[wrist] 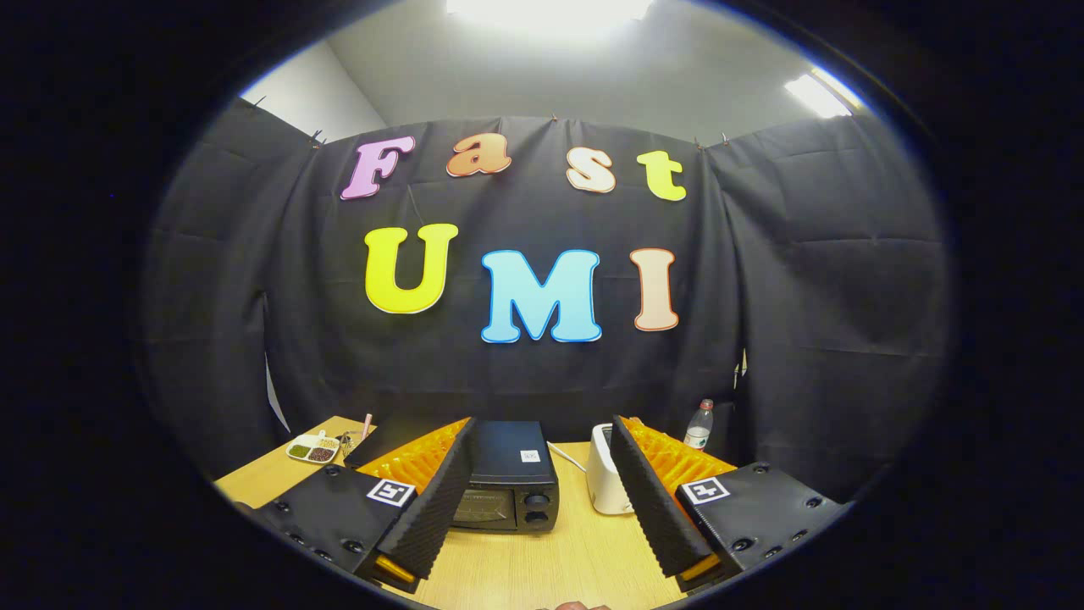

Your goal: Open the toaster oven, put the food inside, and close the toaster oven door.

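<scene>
Hovering above the bench [584, 551], the tongs [538, 500] stand spread wide with nothing between them, aimed so the toaster oven [508, 479] sits framed in the gap just beyond the fingertips. Its door looks shut, which fits either food yet to go in or food already inside; a small dish of food [312, 449] lies well off to the left, a white toaster [605, 479] and a bottle [699, 425] to the right

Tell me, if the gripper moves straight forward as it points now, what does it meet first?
Probably the toaster oven: it stands on the table just ahead, between the open gripper fingers, door shut. The depth is hard to judge.
</scene>
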`<state>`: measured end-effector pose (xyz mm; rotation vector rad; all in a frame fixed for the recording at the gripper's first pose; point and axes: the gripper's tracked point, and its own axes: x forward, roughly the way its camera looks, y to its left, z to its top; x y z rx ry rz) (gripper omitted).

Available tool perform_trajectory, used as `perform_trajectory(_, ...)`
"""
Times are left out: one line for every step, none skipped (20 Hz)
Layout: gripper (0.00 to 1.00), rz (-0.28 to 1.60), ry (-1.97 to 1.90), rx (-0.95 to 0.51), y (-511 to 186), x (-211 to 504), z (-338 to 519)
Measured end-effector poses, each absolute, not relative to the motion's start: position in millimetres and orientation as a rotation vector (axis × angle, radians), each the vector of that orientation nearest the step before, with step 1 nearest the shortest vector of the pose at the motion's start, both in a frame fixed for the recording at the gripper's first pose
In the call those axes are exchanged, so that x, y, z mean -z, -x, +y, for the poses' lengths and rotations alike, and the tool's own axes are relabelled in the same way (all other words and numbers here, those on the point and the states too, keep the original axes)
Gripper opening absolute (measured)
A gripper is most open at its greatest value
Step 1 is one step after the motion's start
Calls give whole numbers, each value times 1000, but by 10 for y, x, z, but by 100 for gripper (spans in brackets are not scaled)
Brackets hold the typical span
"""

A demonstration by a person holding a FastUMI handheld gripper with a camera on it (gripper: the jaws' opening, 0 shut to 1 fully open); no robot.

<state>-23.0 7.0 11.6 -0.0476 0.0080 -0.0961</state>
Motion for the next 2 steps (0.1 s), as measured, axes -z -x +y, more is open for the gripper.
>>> perform_trajectory(98, 8, 46, 92, 212, -114, 81)
perform_trajectory(98, 10, 45, 88, 196, -118, 105)
